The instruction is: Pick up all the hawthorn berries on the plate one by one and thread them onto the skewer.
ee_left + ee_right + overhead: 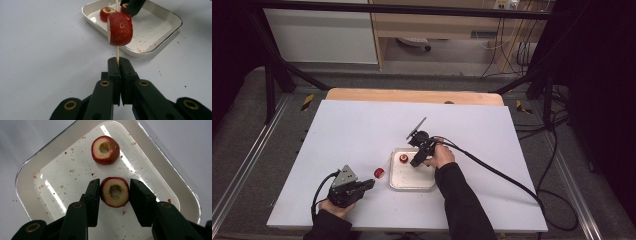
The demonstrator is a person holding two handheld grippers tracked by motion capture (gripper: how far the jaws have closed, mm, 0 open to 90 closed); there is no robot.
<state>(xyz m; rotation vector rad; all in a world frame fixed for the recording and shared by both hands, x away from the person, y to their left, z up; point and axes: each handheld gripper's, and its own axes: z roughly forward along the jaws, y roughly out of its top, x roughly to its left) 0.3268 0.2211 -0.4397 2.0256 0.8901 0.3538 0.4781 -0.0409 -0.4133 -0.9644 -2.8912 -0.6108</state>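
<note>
Fruit pieces, small cored red rounds with pale flesh, were being threaded onto a thin wooden skewer. The right tool hung over the tray with its jaws around one cored piece; the left jaw looked to be touching the skin, while the right jaw stood just clear, so the piece was bracketed but not yet pinched. That piece lay flat on the tray floor, hole upward. It looked light and fairly firm, but the skin was smooth and the ring of flesh around the hole was thin, so a hard squeeze could likely split it; the curved red sides seemed the sensible place to hold. A second cored piece sat farther off in the same white tray, apart from the first.

The left tool was clamped tight on the skewer's lower end, low over the counter at the near left. One piece was already speared partway up the stick. The skewer was slender and probably brittle, liable to bend or snap under sideways push.

From the high view the skewer was barely a line, and the right tool's tips were hard to make out. The skewer's top ran out of the left gripper view. Crumbs littered the tray.
</note>
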